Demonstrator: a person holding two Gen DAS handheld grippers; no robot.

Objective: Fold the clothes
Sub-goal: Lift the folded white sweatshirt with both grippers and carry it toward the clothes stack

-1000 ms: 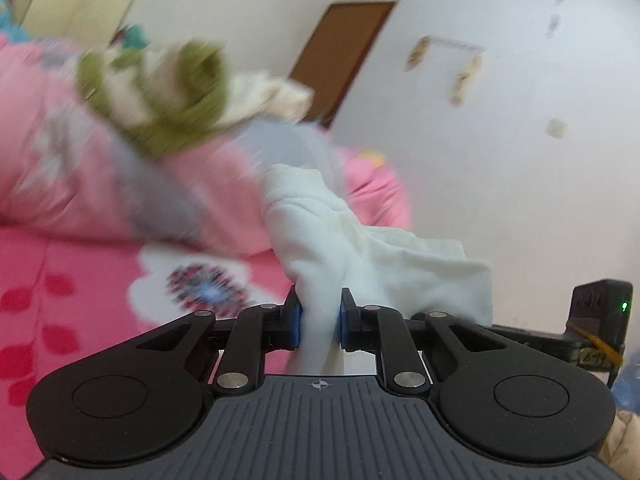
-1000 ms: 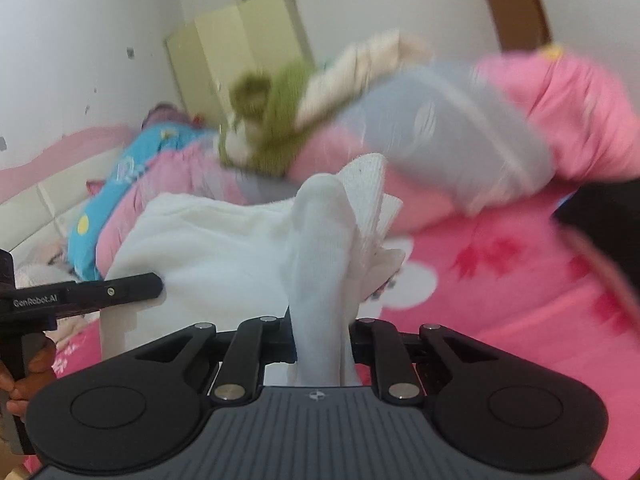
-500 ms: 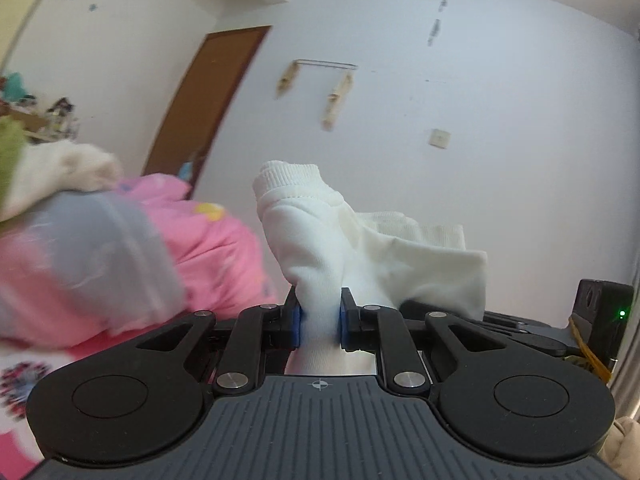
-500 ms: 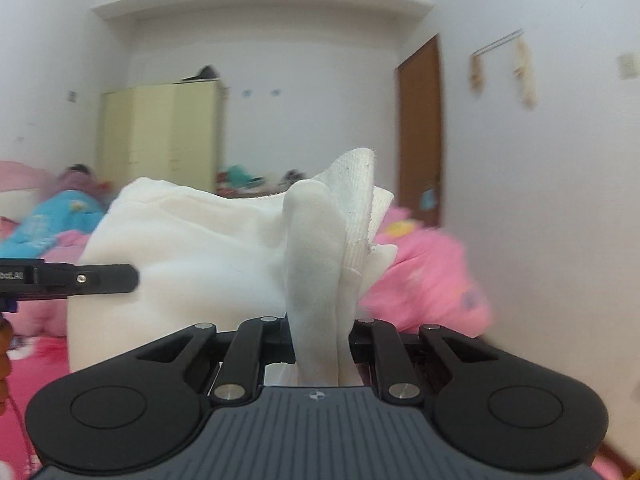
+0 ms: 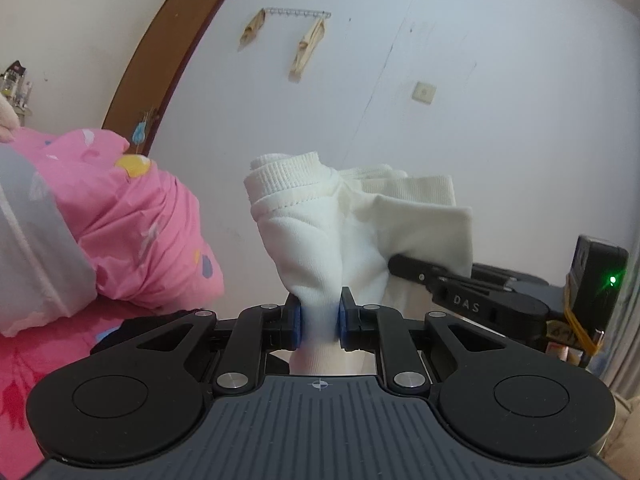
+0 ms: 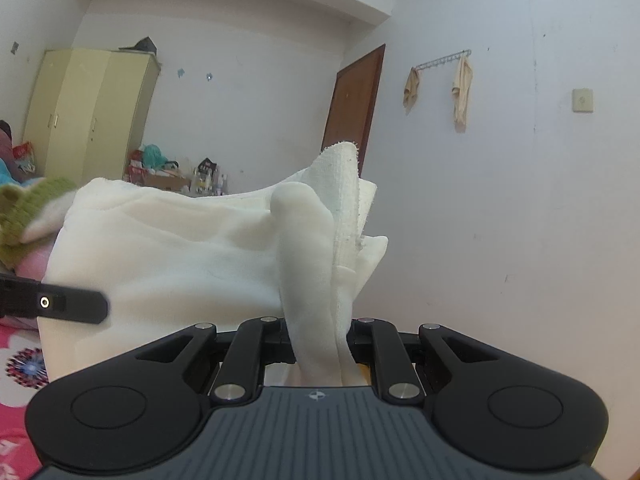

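Both claws, left claw (image 5: 319,322) and right claw (image 6: 318,338), clamp the cream knitted garment (image 6: 192,248), now lifted clear of the pink floral bed (image 6: 16,352) seen a second ago; held taut in mid-air, it looks ready for laying flat

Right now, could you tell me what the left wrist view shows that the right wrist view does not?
Only the left wrist view shows the pink quilt and the right hand-held gripper holding the cloth's far end. Only the right wrist view shows the yellow wardrobe and the green knit item. Both show the white garment clamped, the brown door and the wall hook rack.
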